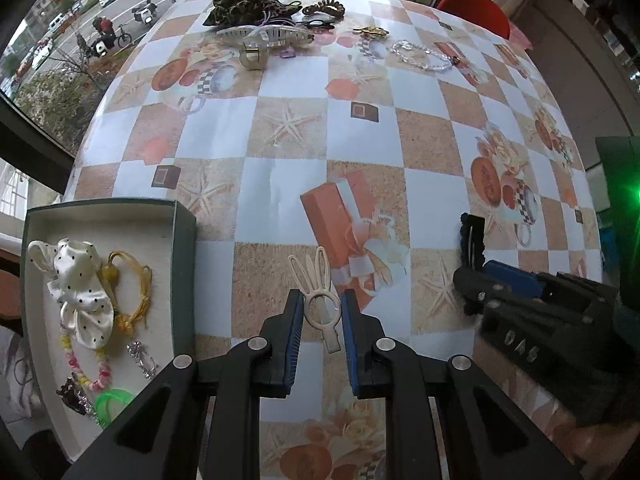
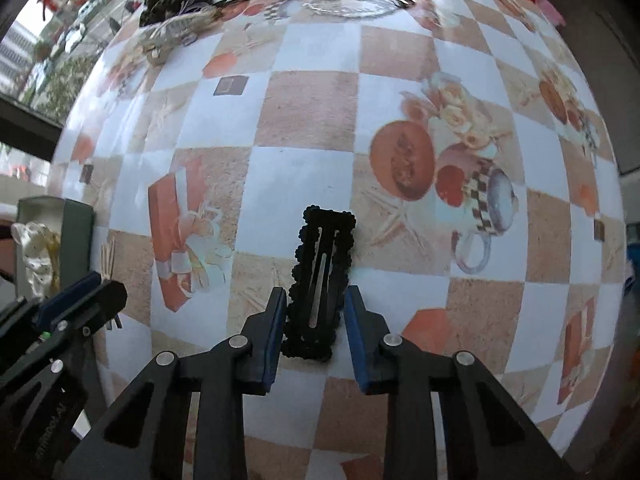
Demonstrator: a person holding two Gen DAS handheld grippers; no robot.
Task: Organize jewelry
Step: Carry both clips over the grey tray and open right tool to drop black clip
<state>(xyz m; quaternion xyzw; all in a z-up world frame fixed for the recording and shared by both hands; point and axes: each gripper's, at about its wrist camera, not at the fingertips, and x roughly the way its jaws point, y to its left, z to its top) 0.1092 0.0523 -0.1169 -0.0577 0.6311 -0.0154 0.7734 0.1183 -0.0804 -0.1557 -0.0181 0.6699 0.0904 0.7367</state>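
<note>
My left gripper (image 1: 320,306) is shut on a cream rabbit-ear hair clip (image 1: 318,300), its ears pointing away. My right gripper (image 2: 315,302) is shut on a black scalloped snap clip (image 2: 320,276); it also shows in the left wrist view (image 1: 471,240). A green box (image 1: 185,240) with a white lining sits at the left and holds a polka-dot scrunchie (image 1: 82,300), a yellow cord bracelet (image 1: 132,288), a bead bracelet (image 1: 86,368) and other small pieces. More jewelry lies at the far edge: a leopard scrunchie (image 1: 240,0), a white claw clip (image 1: 264,36), a crystal bracelet (image 1: 424,54).
The table wears a checkered cloth (image 1: 360,152) with starfish and fruit prints. A window onto a street runs along the left and far side. A red chair (image 1: 476,8) stands beyond the far edge. The right gripper body (image 1: 540,312) is close to my left gripper's right.
</note>
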